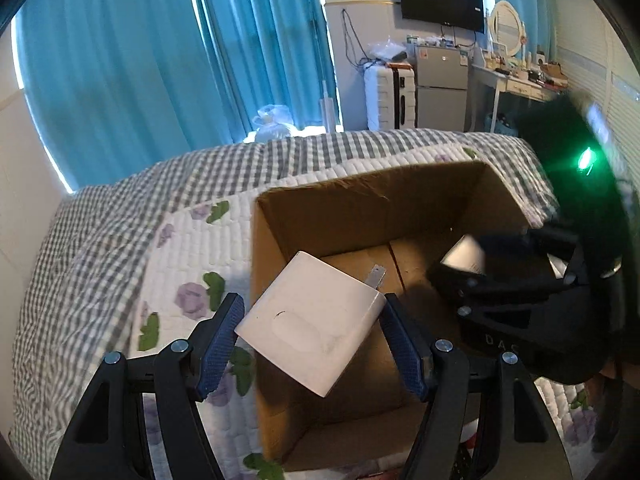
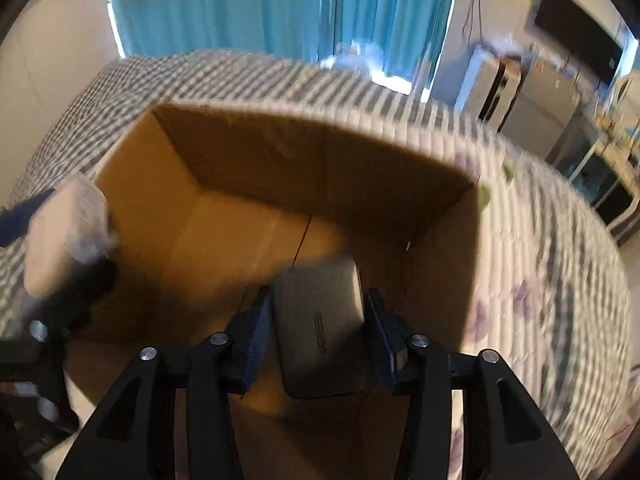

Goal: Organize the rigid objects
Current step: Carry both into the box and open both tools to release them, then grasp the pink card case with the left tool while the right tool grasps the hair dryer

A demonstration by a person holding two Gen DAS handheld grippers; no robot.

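An open cardboard box (image 1: 360, 200) (image 2: 248, 148) sits on the quilted bed. My left gripper (image 1: 316, 332) is shut on a white plug adapter (image 1: 312, 324) with metal prongs, tilted, held over the box's left wall. It shows blurred at the left in the right wrist view (image 2: 68, 236). My right gripper (image 2: 318, 320) is shut on a flat grey device (image 2: 324, 328) and holds it inside the box opening above its floor. It also shows in the left wrist view (image 1: 472, 276), with the grey device (image 1: 466, 256) between its fingers.
The floral quilt (image 1: 184, 248) and grey checked blanket (image 1: 88, 216) cover the bed around the box. Blue curtains (image 1: 160, 52), a white suitcase (image 1: 386, 96), a small fridge (image 1: 440, 84) and a cluttered dresser (image 1: 520, 76) stand beyond the bed.
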